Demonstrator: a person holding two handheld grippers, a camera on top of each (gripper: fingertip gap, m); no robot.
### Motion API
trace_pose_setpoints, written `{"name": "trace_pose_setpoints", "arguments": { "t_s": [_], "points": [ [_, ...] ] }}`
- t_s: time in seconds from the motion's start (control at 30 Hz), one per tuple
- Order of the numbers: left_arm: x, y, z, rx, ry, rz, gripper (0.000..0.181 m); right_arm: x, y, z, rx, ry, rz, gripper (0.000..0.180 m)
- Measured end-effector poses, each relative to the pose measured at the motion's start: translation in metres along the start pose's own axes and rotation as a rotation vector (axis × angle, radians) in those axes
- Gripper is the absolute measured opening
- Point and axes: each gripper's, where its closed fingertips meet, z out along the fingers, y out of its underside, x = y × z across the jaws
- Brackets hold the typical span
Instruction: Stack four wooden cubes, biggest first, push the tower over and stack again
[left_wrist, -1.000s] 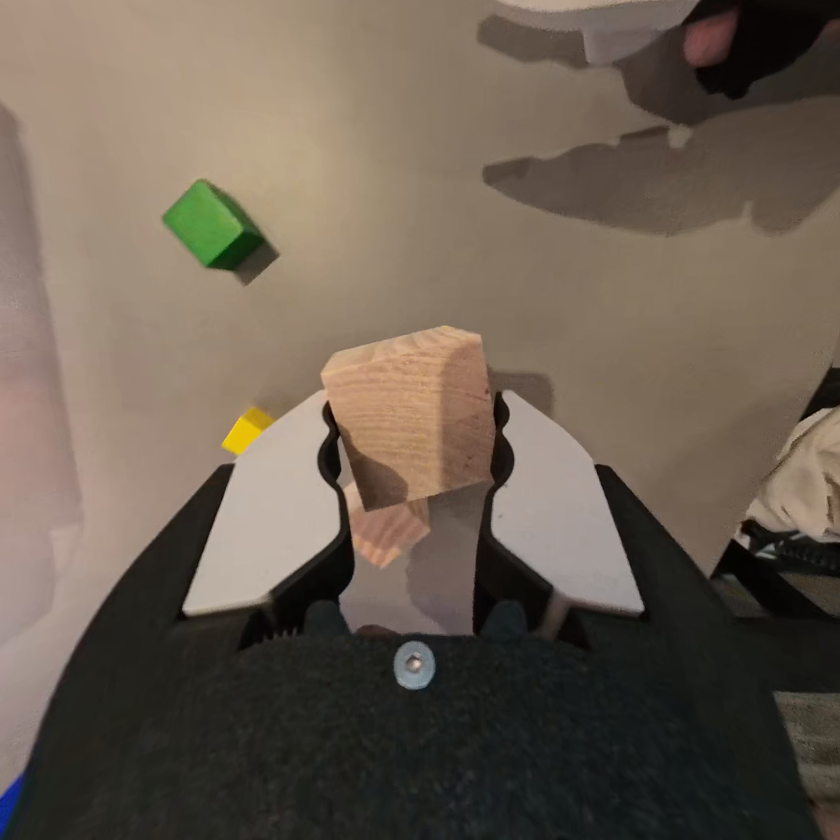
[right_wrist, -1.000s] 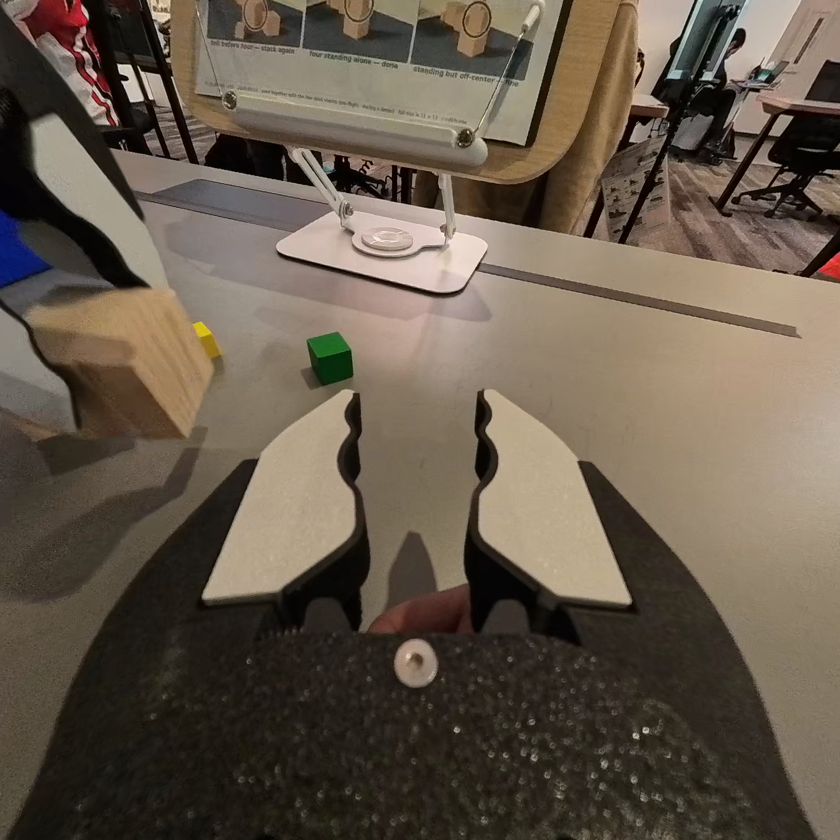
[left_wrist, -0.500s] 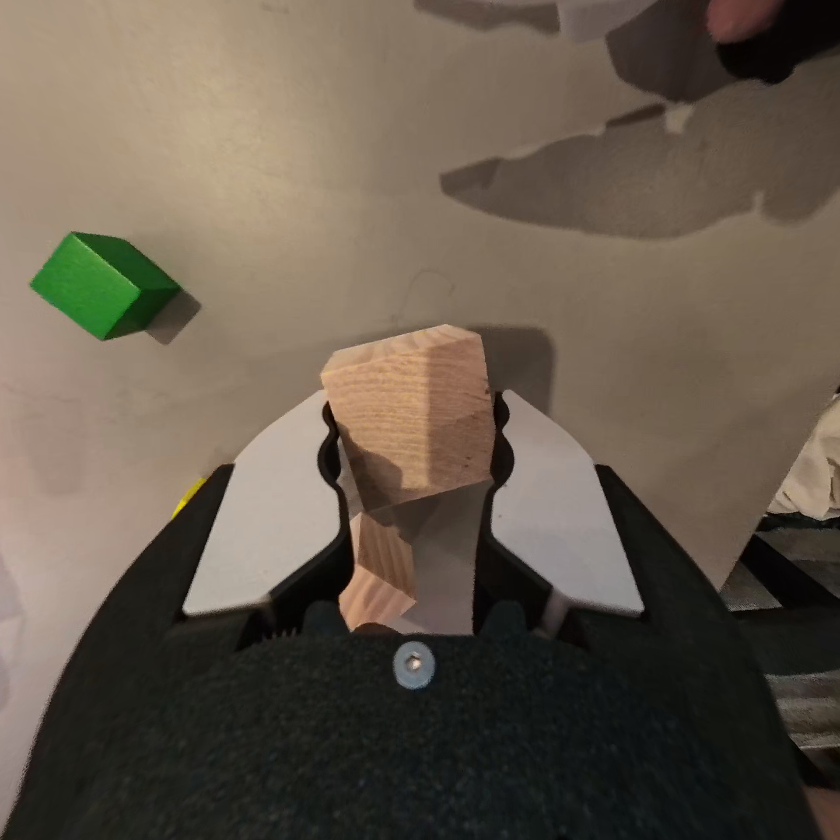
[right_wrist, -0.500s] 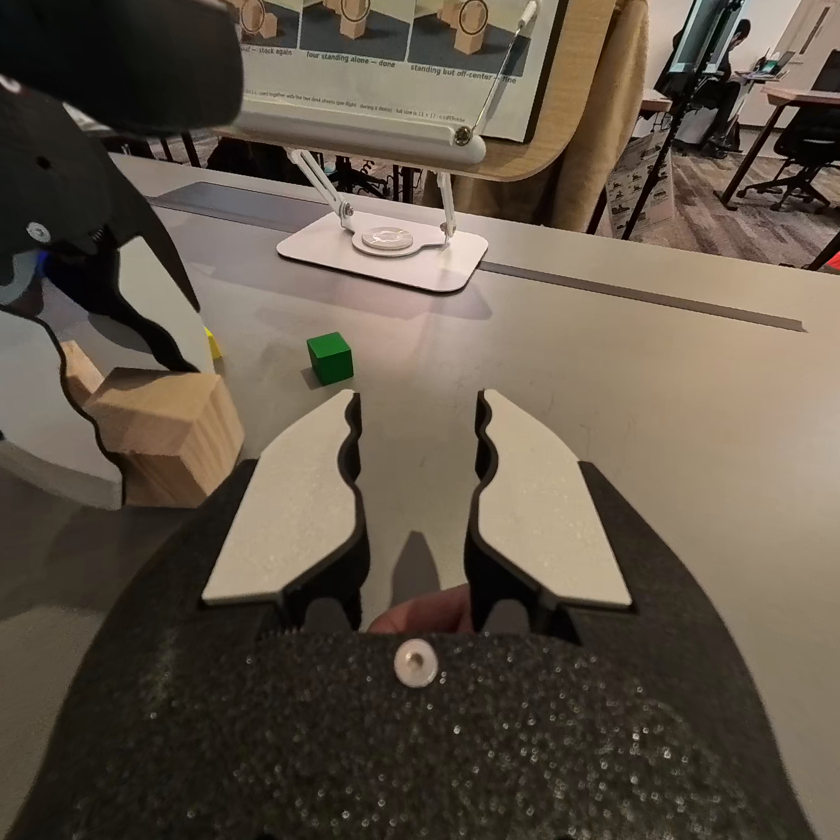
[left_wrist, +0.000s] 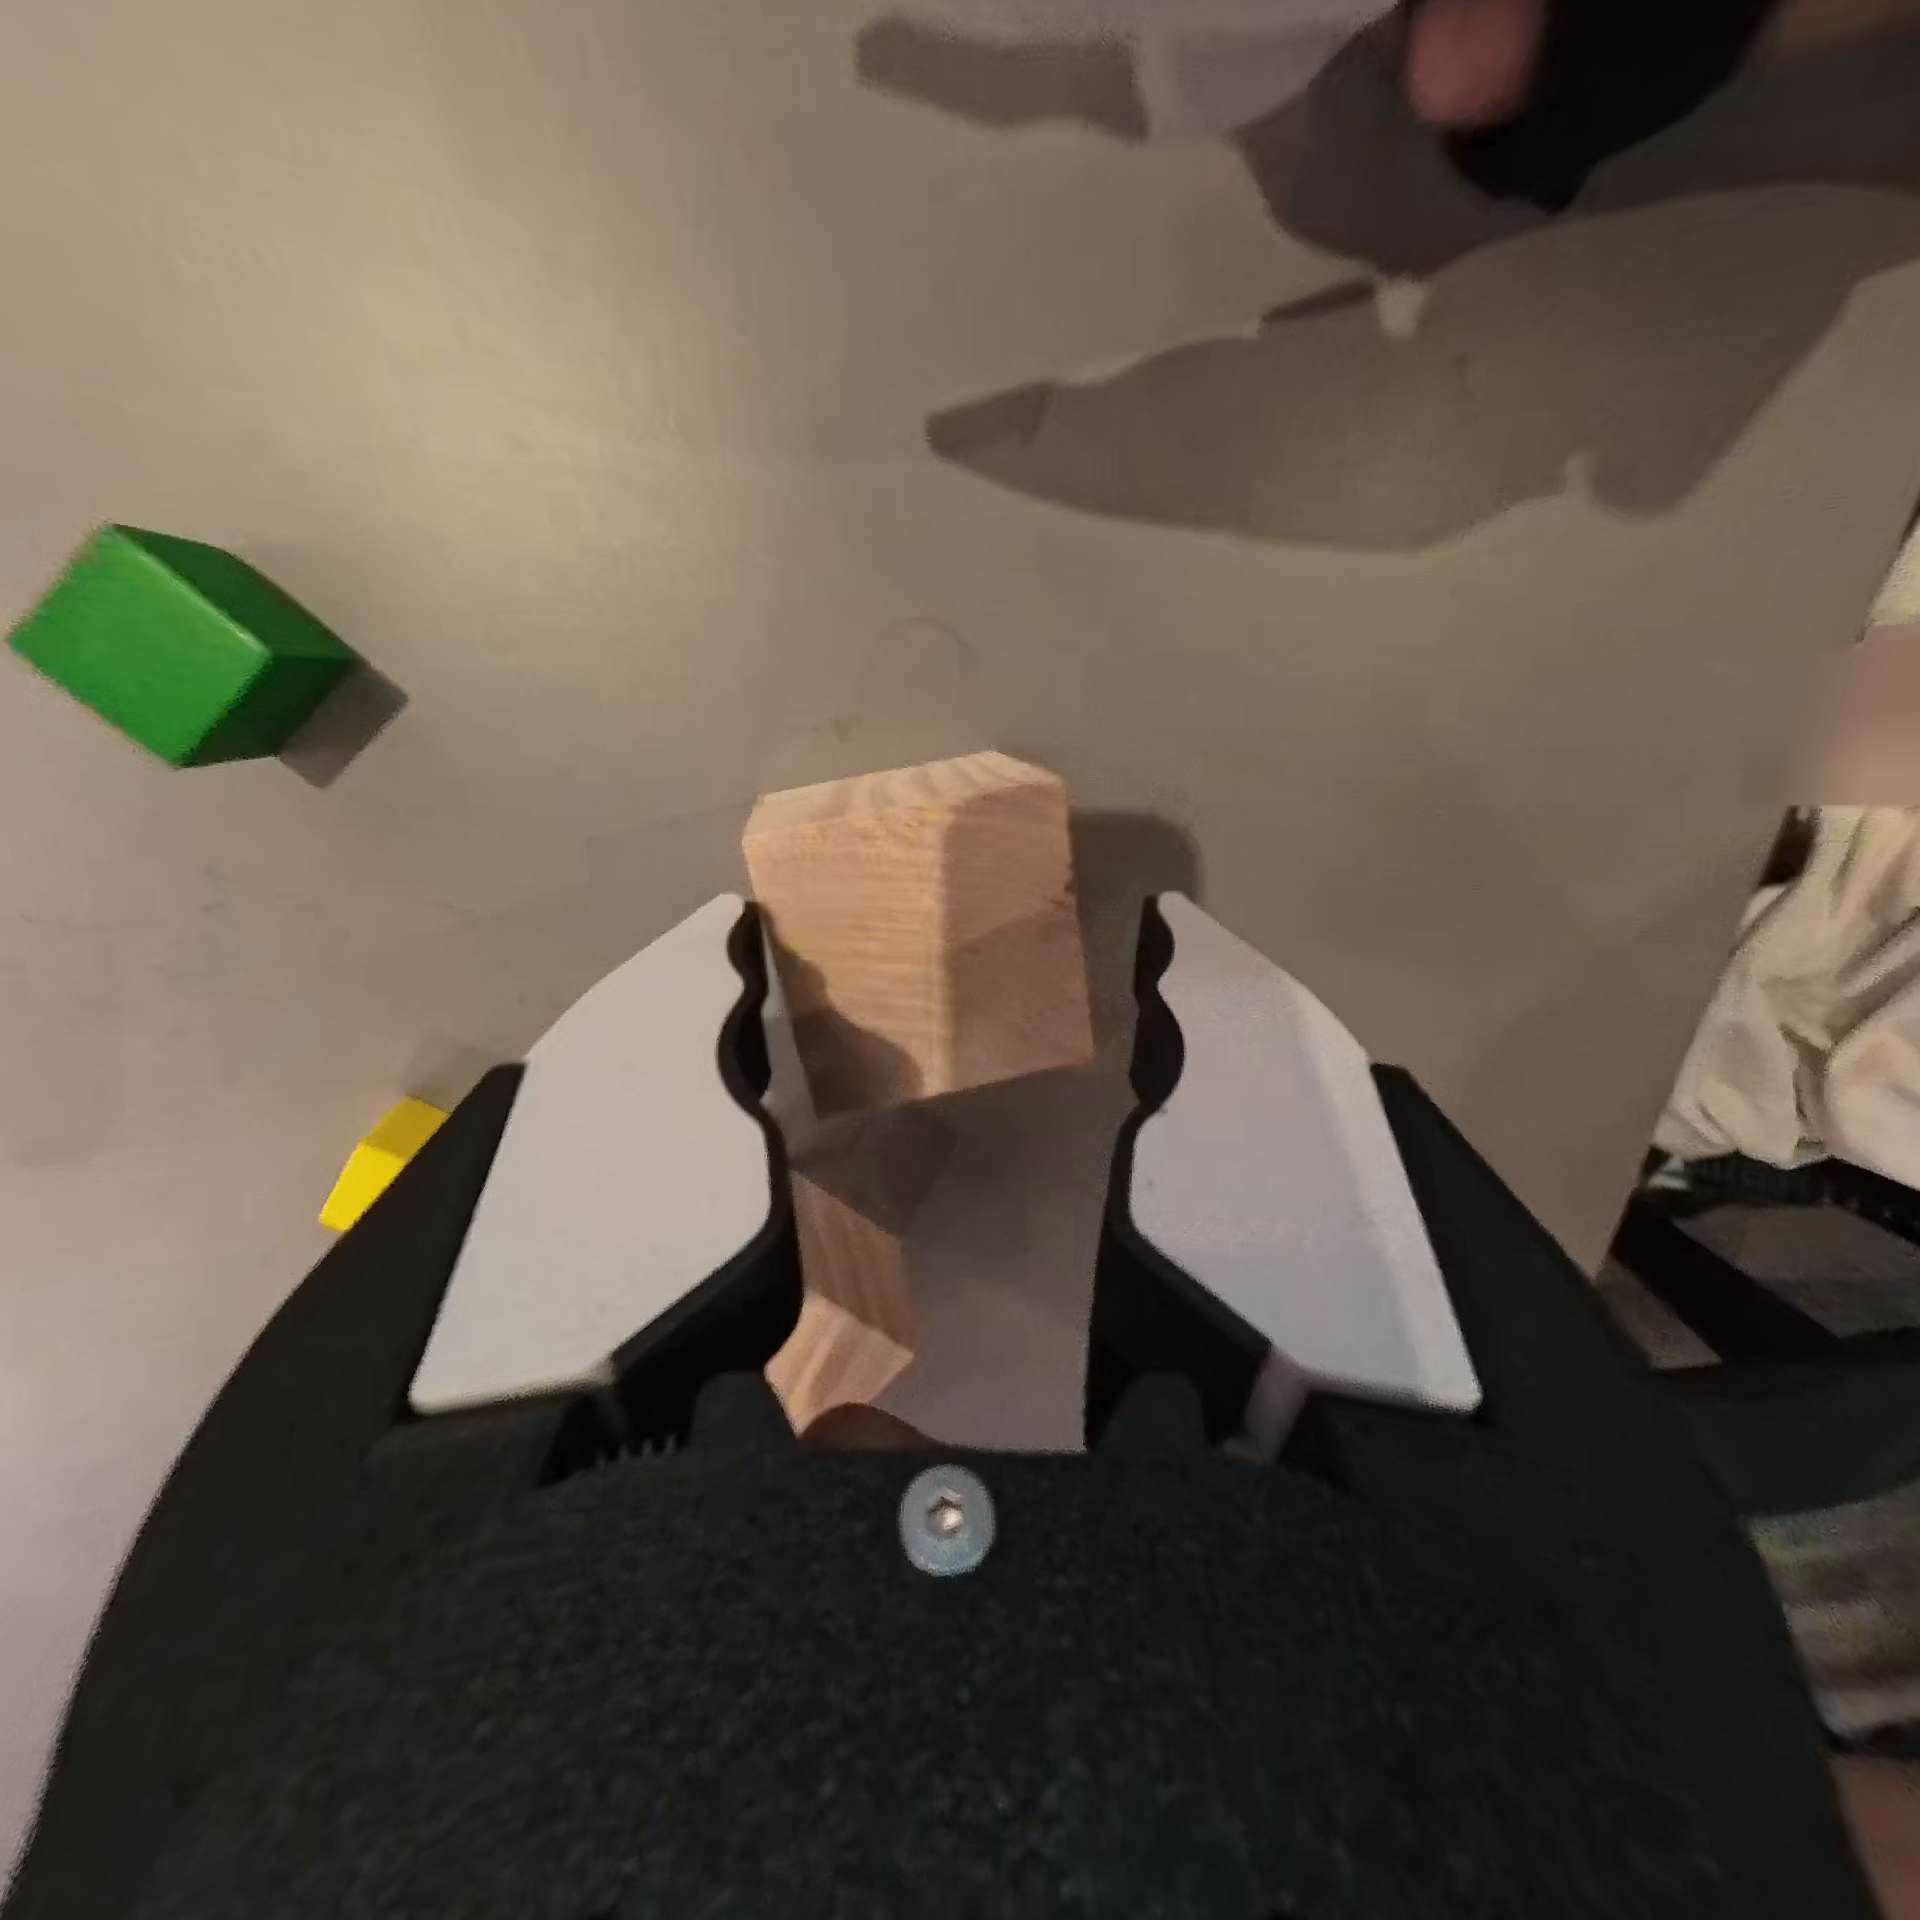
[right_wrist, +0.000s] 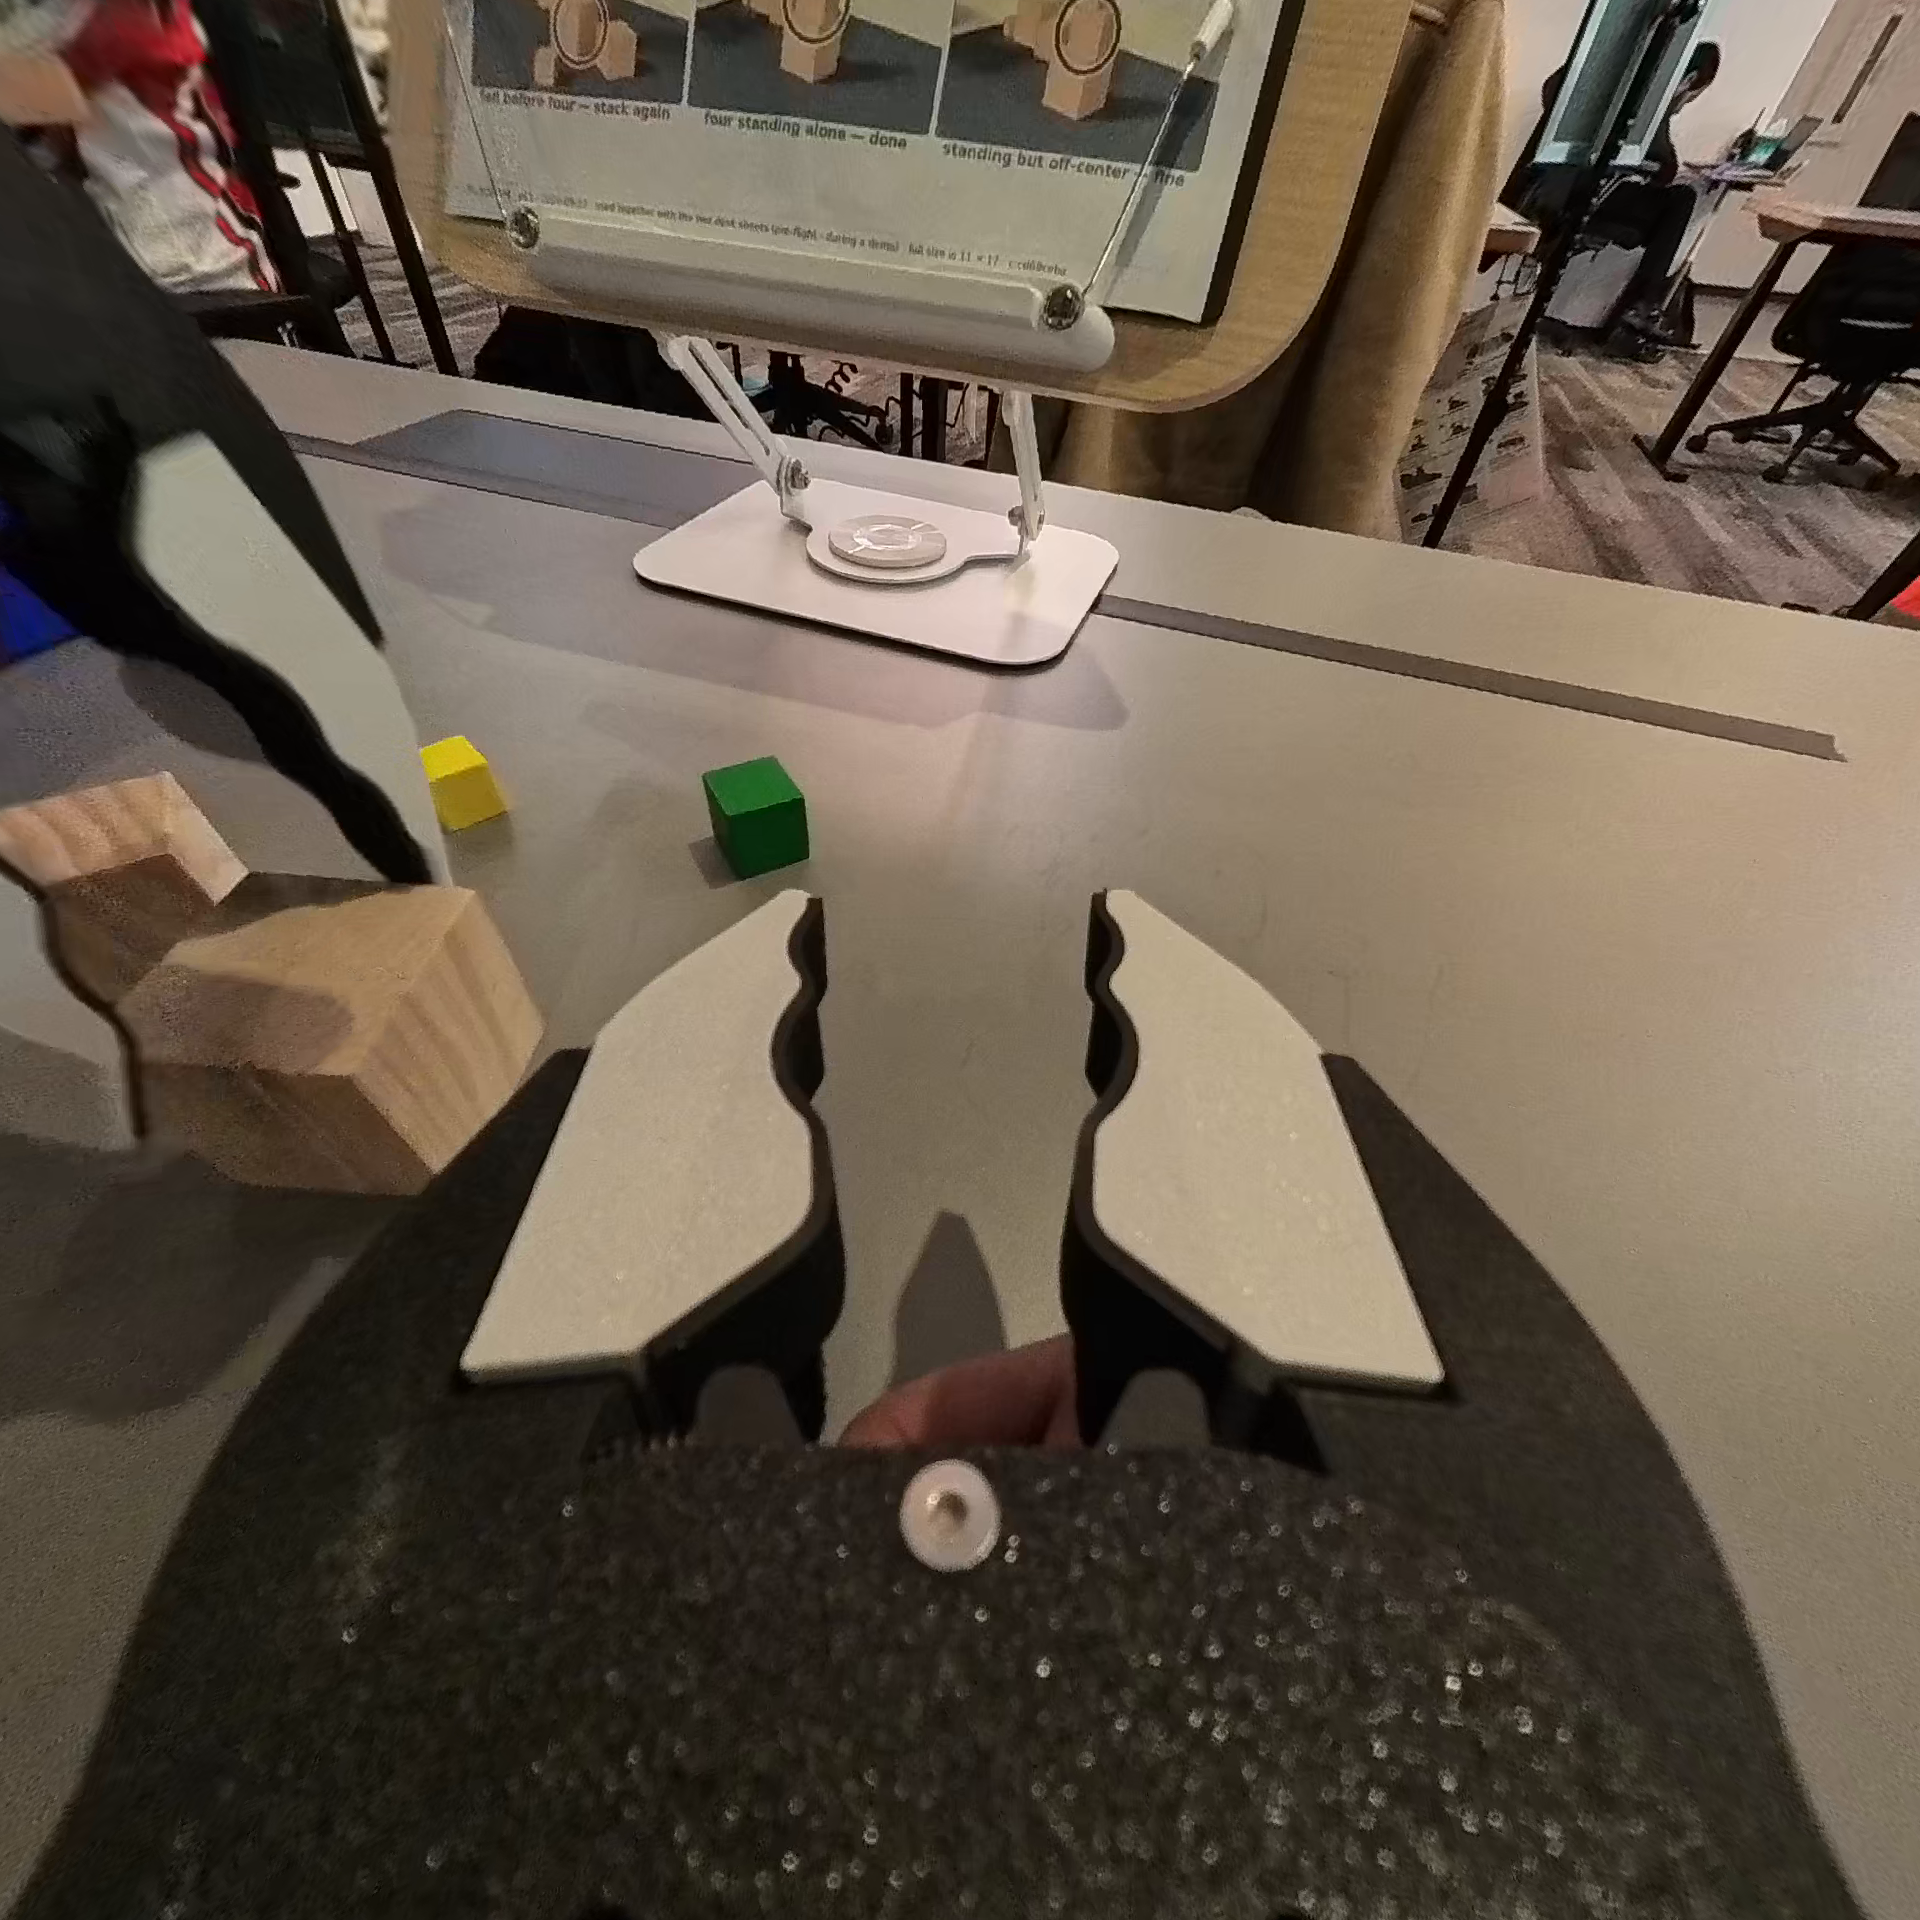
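The left gripper (left_wrist: 940, 997) stood open around the large, rigid, pale wooden cube (left_wrist: 914, 925) (best gripped on opposite flat faces); the right gripper (right_wrist: 951, 997) gaped empty.

The big cube (left_wrist: 914, 935) and the smaller cube (right_wrist: 114, 842) are bare pale wood with visible grain. The green cube (right_wrist: 755, 814) and yellow cube (right_wrist: 463, 781) wear smooth paint. The tabletop (right_wrist: 1351, 935) is matt grey. The right tool (right_wrist: 951, 977) has grainy grey pads (right_wrist: 665, 1164) on rough black plastic.
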Motion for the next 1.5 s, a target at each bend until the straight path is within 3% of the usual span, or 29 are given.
{"name": "trace_pose_setpoints", "arguments": {
  "t_s": [0.1,0.23,0.37,0.47,0.57,0.77,0.93,0.97,1.03,1.13,1.27,1.5],
  "points": [
    [0.003,-0.006,-0.03,0.096,-0.054,-0.008,0.077,0.0,0.0,0.0,0.0,0.0,-0.003,0.048],
    [-0.002,-0.006,-0.08,0.31,-0.266,-0.07,0.078,-0.001,0.0,0.0,-0.001,0.001,-0.006,0.048],
    [-0.022,0.024,-0.123,0.568,-0.579,-0.393,0.068,0.0,0.0,0.0,-0.001,0.002,-0.004,0.048],
    [-0.016,0.068,-0.101,0.571,-0.591,-0.641,0.07,-0.001,0.0,0.0,-0.002,0.003,-0.006,0.048],
    [-0.019,0.1,-0.069,0.471,-0.595,-0.719,0.068,-0.001,0.001,0.001,-0.009,0.003,-0.012,0.048],
    [-0.029,0.095,-0.032,0.379,-0.426,-0.712,0.067,-0.001,0.001,0.0,-0.008,0.0,-0.003,0.048],
    [-0.045,0.098,-0.017,0.271,-0.411,-0.742,0.067,-0.001,0.001,0.0,-0.005,-0.001,-0.009,0.047],
    [-0.046,0.099,-0.015,0.259,-0.413,-0.742,0.065,-0.001,0.001,0.0,-0.006,-0.001,-0.009,0.047],
    [-0.045,0.097,-0.012,0.253,-0.402,-0.732,0.045,-0.002,0.001,0.0,-0.007,-0.002,-0.012,0.047],
    [-0.04,0.098,-0.011,0.22,-0.382,-0.687,0.045,-0.002,0.001,0.0,-0.008,-0.001,-0.017,0.047],
    [-0.037,0.089,-0.033,0.245,-0.379,-0.563,0.045,-0.001,0.001,0.0,-0.008,-0.002,-0.009,0.047],
    [-0.002,0.024,-0.086,0.303,-0.276,-0.226,0.045,-0.001,0.001,0.0,-0.005,-0.003,-0.006,0.047]
  ]
}}
